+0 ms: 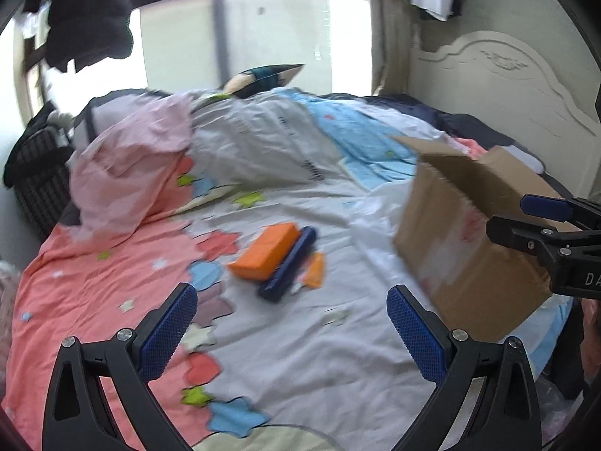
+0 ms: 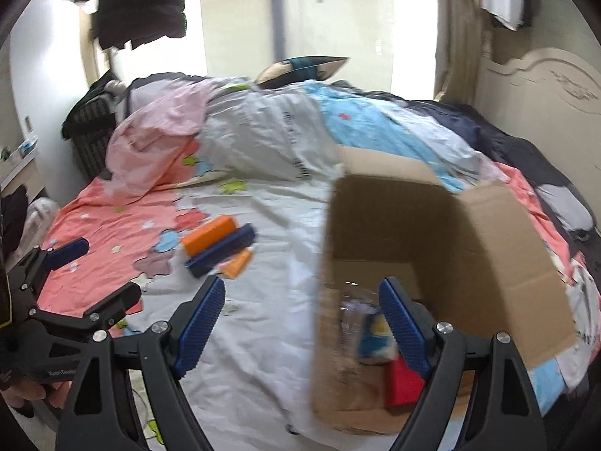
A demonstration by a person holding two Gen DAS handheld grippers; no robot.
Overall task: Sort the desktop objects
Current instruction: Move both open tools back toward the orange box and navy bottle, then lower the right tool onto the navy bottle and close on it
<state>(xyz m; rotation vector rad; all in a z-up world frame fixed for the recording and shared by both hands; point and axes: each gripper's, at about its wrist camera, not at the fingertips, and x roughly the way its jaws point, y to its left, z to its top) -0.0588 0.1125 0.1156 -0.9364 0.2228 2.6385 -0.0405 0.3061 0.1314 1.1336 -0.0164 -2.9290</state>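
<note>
An orange box [image 1: 264,251], a dark blue long case [image 1: 288,264] and a small orange tube [image 1: 314,270] lie together on the bed's quilt [image 1: 308,353]. My left gripper [image 1: 291,323] is open and empty, hovering just short of them. An open cardboard box [image 2: 443,248] stands to the right; it holds a red box [image 2: 402,383], a blue and yellow packet [image 2: 375,334] and a clear item. My right gripper [image 2: 302,319] is open and empty over the box's near left wall. The three loose objects also show in the right wrist view [image 2: 218,242].
A heap of pink, grey and blue bedding [image 1: 210,150] rises behind the objects. A cream headboard [image 1: 499,82] stands at the right. A dark checked basket [image 1: 37,173] sits at the bed's far left. Clothes [image 1: 90,11] hang above by the window.
</note>
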